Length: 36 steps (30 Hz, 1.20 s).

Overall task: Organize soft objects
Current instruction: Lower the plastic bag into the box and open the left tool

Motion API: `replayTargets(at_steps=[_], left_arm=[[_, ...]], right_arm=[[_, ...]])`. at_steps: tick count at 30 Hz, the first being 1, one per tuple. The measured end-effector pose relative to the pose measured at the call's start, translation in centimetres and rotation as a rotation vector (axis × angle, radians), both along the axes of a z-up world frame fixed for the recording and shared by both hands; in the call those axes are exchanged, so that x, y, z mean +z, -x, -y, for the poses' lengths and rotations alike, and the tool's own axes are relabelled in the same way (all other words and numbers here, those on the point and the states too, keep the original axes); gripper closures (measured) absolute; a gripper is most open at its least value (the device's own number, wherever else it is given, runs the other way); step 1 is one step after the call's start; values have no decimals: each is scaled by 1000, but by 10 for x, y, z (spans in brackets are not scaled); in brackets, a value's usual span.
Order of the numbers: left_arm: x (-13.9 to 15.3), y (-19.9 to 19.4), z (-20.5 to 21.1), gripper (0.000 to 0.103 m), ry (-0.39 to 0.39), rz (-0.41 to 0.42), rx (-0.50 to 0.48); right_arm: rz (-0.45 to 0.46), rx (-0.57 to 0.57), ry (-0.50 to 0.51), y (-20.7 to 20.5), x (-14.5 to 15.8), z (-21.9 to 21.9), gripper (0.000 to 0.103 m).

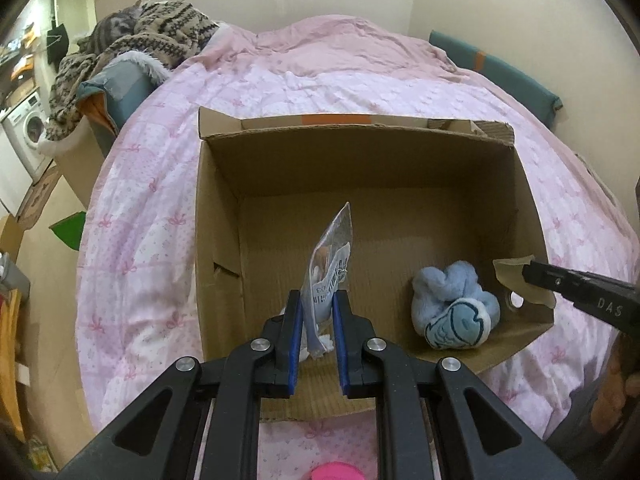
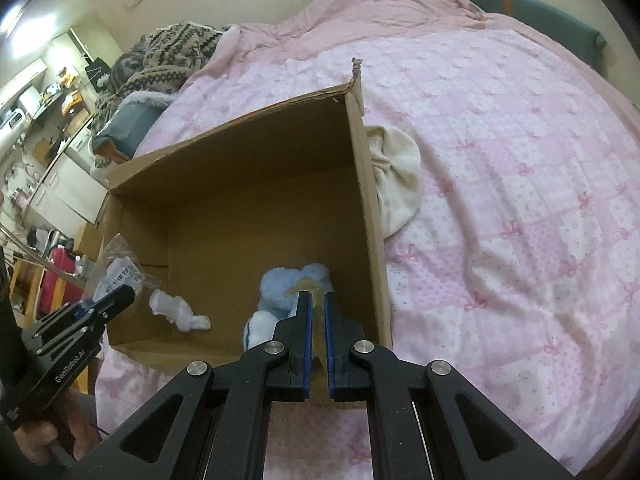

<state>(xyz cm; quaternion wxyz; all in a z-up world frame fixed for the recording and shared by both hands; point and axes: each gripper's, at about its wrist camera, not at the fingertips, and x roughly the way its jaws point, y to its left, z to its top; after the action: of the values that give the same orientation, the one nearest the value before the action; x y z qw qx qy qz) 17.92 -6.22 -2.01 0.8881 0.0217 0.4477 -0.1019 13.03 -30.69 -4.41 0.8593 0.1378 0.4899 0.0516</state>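
The left tool (image 1: 316, 312) is clamped on a clear plastic packet (image 1: 330, 268) held over the cardboard box (image 1: 216, 208) on the bed — light, limp and slippery, best pinched mid-body — while the right tool (image 2: 316, 304) grips the box's flap (image 1: 520, 284) beside the soft blue plush (image 1: 456, 308).

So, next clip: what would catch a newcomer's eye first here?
The open brown cardboard box on the pink bow-patterned quilt dominates. Over it, the left hand-held gripper is shut on a clear plastic packet, above the box floor. The right hand-held gripper pinches the box's near-right wall, beside the fluffy light-blue plush toy inside.
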Motion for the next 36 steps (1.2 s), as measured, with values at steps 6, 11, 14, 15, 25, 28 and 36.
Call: replayTargets(at_steps=[6, 11, 14, 15, 25, 28, 36], left_arm=[[-1, -4, -5, 90, 28, -14, 19], [-2, -3, -6, 90, 34, -14, 31], [-2, -3, -8, 90, 44, -21, 33], [-3, -3, -8, 90, 45, -24, 34], [-3, 0, -4, 89, 41, -32, 21], [-4, 0, -3, 82, 36, -36, 20], [2, 3, -7, 44, 32, 2, 49]], right_arm=[[3, 21, 10, -5, -3, -4, 95], [0, 48, 9, -5, -4, -10, 95], [-4, 68, 14, -5, -4, -16, 95], [-5, 73, 16, -5, -5, -17, 95], [-8, 82, 11, -5, -6, -21, 95], [3, 84, 3, -4, -4, -22, 95], [37, 70, -32, -1, 3, -18, 72]])
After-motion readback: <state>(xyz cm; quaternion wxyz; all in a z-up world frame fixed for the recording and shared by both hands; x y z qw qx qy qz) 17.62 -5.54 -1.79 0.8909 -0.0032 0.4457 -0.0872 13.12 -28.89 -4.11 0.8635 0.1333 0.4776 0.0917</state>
